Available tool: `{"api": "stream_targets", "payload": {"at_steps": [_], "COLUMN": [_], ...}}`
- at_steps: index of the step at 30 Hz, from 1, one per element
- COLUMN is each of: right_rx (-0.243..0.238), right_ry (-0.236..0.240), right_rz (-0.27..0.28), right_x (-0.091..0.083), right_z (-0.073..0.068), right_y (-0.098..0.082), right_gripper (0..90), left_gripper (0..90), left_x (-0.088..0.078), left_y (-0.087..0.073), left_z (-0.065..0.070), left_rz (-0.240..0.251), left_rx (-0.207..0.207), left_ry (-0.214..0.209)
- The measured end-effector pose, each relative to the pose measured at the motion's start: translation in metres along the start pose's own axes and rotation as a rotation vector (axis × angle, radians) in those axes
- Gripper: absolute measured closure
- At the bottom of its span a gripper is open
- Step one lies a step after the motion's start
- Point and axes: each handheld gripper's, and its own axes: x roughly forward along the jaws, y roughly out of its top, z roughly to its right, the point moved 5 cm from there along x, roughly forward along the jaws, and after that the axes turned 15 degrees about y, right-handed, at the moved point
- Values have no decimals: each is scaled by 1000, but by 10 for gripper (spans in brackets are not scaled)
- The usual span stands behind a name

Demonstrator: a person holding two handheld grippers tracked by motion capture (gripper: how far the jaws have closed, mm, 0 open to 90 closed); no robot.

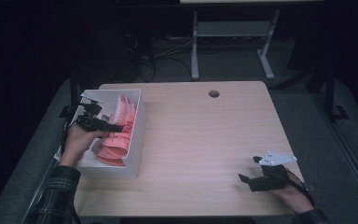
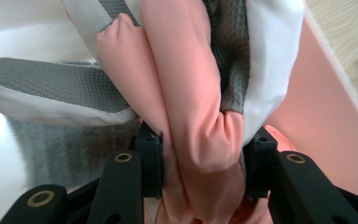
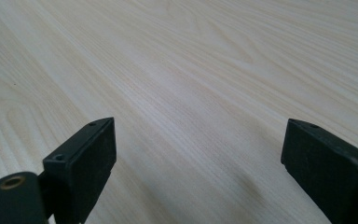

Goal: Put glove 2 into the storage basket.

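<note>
The left gripper [image 2: 200,163] clamps a pink glove [image 2: 186,93] inside the white bin [image 1: 137,140], seemingly to lift it; the right gripper [image 3: 198,163] rests wide open on the table [image 3: 191,70].

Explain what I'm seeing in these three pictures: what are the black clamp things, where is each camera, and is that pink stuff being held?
A person holds a handheld gripper in each hand. The high view looks down on the wooden table. The other two cameras ride on the grippers, looking along their black fingers. The left gripper is inside the white bin, shut on a pink glove with grey textured patches; more pink gloves lie in that bin. The right gripper rests on the table near the person, open, nothing between its fingers.
</note>
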Motion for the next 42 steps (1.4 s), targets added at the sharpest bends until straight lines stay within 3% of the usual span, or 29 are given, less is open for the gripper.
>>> {"api": "stream_targets", "payload": {"at_steps": [2, 6, 11, 13, 17, 22, 29, 36, 42], "right_rx": [0, 2, 9, 6, 3, -5, -11, -4, -9], "right_ry": [3, 3, 5, 2, -2, 6, 5, 3, 2], "right_rz": [-1, -1, -3, -2, 3, -1, 1, 6, 4], "right_x": [0, 1, 1, 1, 1, 2, 1, 1, 1], "right_z": [0, 0, -1, -1, 0, -1, -1, -1, -1], "right_y": [0, 1, 0, 1, 0, 0, 1, 1, 1], "right_gripper": [100, 99, 100, 99, 99, 100, 100, 100, 99], "left_gripper": [585, 584, 569, 533, 374, 189, 144, 145, 147], "left_x": [8, 26, 36, 38, 36, 27, 0, -26, -41], "left_y": [-2, -9, -12, -13, -11, -8, 1, 11, 21], "left_z": [-2, -7, -10, -13, -16, -14, -14, -1, 27], "left_rz": [-3, -57, -63, -60, -47, -7, 70, 141, 192], "left_rx": [-16, -28, -71, -71, -88, -51, -23, 24, 99], "left_ry": [-7, -23, -56, -64, -47, 25, 86, 87, 72]}}
